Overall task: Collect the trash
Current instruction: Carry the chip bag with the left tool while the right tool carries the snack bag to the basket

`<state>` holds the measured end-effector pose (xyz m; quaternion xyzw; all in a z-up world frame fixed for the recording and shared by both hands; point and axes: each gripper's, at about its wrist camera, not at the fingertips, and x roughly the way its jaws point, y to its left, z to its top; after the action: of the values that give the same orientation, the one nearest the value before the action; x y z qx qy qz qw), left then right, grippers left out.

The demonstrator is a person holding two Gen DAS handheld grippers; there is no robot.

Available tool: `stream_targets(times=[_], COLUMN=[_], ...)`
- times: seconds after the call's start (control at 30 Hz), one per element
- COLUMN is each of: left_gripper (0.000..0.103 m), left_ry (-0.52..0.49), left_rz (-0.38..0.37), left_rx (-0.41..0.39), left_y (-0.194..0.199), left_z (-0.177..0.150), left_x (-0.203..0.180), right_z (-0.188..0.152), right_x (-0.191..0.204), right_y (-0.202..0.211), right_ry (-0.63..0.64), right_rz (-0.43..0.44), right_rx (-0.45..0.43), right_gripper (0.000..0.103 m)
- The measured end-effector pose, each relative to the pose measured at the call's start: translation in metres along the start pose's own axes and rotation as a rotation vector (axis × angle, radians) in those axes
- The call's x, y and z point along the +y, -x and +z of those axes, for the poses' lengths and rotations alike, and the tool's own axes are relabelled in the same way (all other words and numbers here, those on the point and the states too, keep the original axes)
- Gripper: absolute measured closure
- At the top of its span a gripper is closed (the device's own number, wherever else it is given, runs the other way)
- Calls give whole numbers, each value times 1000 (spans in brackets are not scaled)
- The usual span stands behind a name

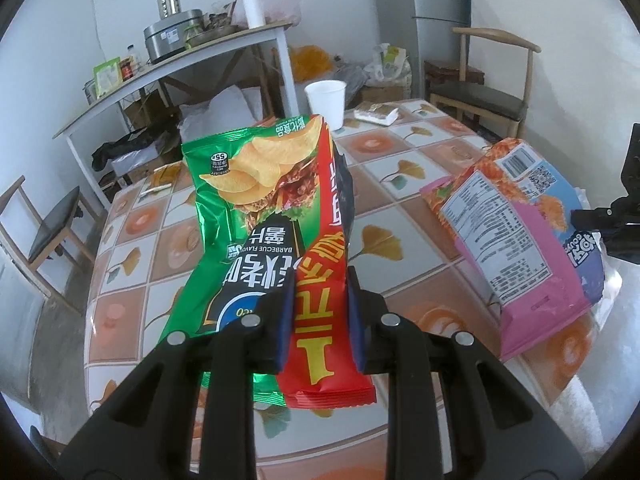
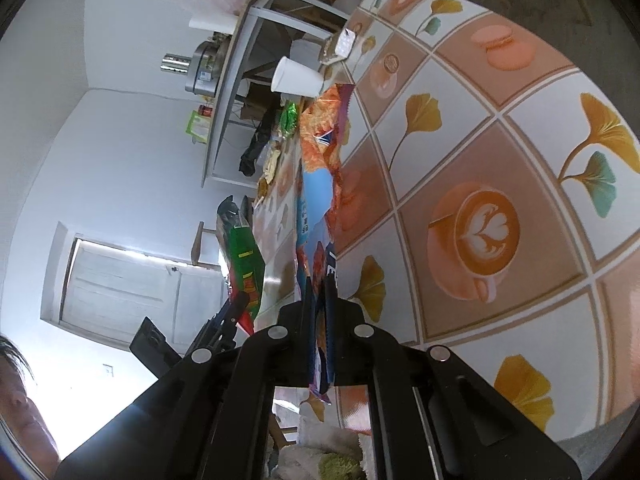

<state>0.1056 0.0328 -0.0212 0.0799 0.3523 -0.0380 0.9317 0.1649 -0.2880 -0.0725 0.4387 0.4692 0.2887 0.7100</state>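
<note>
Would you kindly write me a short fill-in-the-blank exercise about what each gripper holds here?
1. The left gripper is shut on a green chip bag and a ____ wrapper.
2. The right gripper is shut on a pink and blue snack bag.
3. The ____ paper cup stands upright on the table.

Missing: red; white

Two wooden chairs [image 1: 486, 80] beside the patterned tablecloth [image 1: 400, 152]; steel cooker [image 1: 172, 36] on the side table [image 1: 160, 68].

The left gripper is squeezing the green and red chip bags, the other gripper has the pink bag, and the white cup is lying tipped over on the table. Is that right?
Not quite. The white cup stands upright, open end up, as the left wrist view shows. The rest holds: the left gripper squeezes the green chip bag and red bag, and the right gripper holds the pink bag.
</note>
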Motion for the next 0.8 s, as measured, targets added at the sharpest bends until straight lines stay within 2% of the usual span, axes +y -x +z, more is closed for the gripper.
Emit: stream_targets(times=[0.33, 0.8], left_gripper=[81, 81], left_ry=[-42, -79], left_rz=[-26, -35], left_rx=[-40, -76], left_y=[12, 30], left_z=[13, 17], left_x=[-25, -41], right_z=[-9, -20], right_x=[1, 4], right_y=[29, 59], right_ry=[10, 26], right_rz=[18, 35], right_rx=[-43, -95], right_gripper=[99, 99])
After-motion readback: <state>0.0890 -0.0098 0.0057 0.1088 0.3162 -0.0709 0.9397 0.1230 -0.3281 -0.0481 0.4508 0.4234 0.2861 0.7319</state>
